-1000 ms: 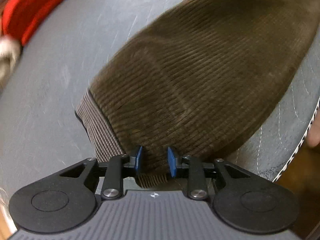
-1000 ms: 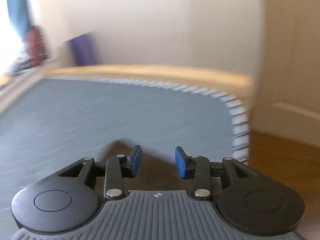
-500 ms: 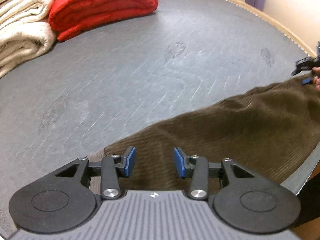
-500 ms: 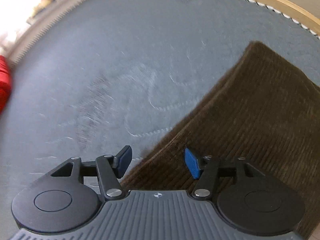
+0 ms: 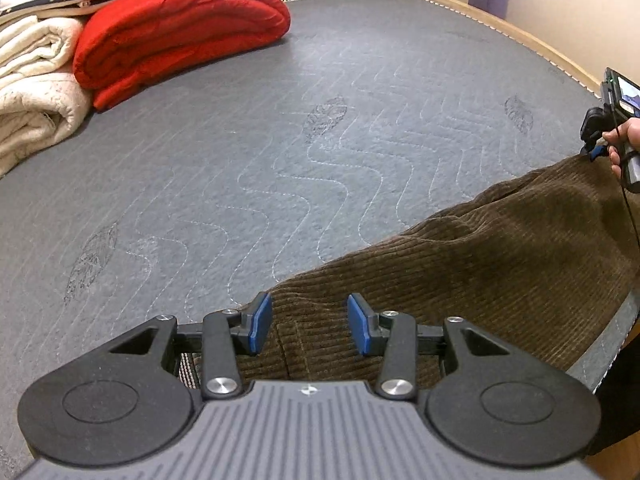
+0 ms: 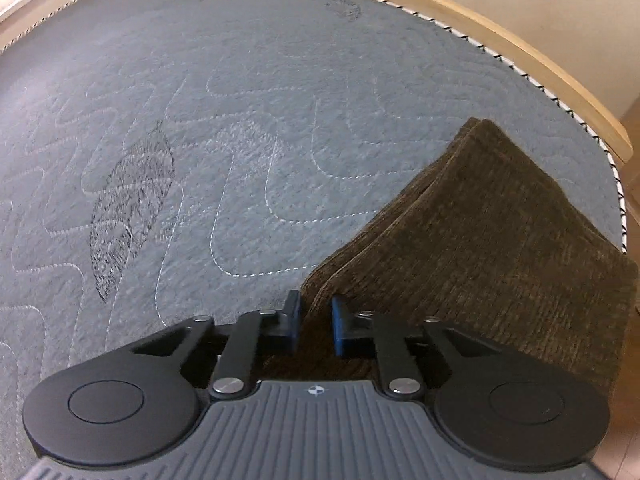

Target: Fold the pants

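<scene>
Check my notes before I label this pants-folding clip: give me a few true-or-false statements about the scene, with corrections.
1. The brown corduroy pants lie on a grey quilted mattress. True.
2. A red blanket covers the pants. False: it sits folded, far from them.
3. The right gripper is closing on a pants edge. True.
4. The left gripper is fully shut. False: its pads stand apart over the fabric.

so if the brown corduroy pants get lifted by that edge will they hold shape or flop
The pants will probably flop: they already drape and ripple across the mattress. The thick ribbed cloth, stacked in layers, suggests some weight, so the unheld end would likely drag. The right gripper is closing on the edge with cloth between its jaws; the ribbing should resist slipping.
</scene>
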### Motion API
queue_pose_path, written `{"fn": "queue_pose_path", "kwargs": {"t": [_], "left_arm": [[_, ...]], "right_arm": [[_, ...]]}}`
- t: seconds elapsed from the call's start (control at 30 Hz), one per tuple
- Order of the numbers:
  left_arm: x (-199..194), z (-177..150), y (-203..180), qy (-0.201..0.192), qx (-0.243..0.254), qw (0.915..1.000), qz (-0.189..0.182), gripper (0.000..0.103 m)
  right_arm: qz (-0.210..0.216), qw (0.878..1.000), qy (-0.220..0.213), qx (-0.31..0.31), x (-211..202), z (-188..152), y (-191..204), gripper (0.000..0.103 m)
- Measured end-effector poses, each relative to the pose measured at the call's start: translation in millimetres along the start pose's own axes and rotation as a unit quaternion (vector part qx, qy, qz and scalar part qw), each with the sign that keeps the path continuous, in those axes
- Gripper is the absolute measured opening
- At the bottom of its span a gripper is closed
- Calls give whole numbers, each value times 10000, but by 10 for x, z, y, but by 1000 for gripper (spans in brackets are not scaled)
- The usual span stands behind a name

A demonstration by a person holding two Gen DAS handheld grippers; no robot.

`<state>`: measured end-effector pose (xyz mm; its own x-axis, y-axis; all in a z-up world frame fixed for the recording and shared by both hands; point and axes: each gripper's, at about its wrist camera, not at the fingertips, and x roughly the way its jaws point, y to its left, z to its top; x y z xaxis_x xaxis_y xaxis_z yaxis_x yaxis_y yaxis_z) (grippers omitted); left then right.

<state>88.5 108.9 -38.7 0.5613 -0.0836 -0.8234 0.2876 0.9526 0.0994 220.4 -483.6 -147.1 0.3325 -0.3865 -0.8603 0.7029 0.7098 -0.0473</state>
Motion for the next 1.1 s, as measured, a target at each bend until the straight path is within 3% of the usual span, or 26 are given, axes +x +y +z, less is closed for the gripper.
{"fn": "queue_pose_path", "kwargs": {"t": [0.07,0.13,0.17,0.23,0.27,0.33,0.43,0.47,0.57,0.67,0.77,0.9,0.93,0.97,1.0,1.1], "left_arm": [[0,-13,12,35,-23,10000,15,47],[-3,-21,20,45,-31,10000,19,47],[-13,-27,20,43,-39,10000,19,47],[-31,-37,22,31,-71,10000,-40,47],[-29,-48,24,47,-84,9999,-65,47],[-15,-59,29,79,-62,9999,1,47],[-22,-44,86,46,-160,9998,63,47],[-35,-40,103,27,-220,9997,55,47],[-66,-46,136,-2,-370,9993,31,47],[-87,-56,139,10,-347,9994,91,47],[-134,-73,177,-19,-411,9991,104,47],[-225,-79,278,-112,-635,9978,121,47],[-243,-90,293,-114,-668,9976,124,47],[-249,-103,300,-96,-677,9976,137,47],[-251,-117,302,-69,-681,9975,157,47],[-258,-143,294,-21,-686,9975,188,47]], "right_arm": [[65,9995,-158,279,-59,35,-76,9],[76,9986,-485,187,-92,62,-90,0],[26,9975,-702,-3,-107,79,-83,0],[292,9972,-604,-341,-61,81,-86,0],[332,9977,-485,-348,-53,57,-113,0],[217,9975,-668,-121,-195,34,-183,4],[928,9890,-1119,-256,-571,4,-83,4],[1228,9835,-1260,-421,-719,-40,-11,8],[2005,9642,-1450,-957,-1124,-280,249,38],[2606,9390,-1343,-1799,-1510,-694,577,40],[3398,8871,-1063,-2937,-1880,-1239,907,40],[4145,7846,-301,-4600,-2124,-2116,1373,37],[4083,7689,-202,-4915,-2128,-2334,1478,37],[3945,7617,-160,-5137,-2092,-2512,1580,37],[3758,7670,-102,-5199,-2014,-2624,1673,37],[3107,8028,216,-5084,-1707,-2782,1944,34]]}}
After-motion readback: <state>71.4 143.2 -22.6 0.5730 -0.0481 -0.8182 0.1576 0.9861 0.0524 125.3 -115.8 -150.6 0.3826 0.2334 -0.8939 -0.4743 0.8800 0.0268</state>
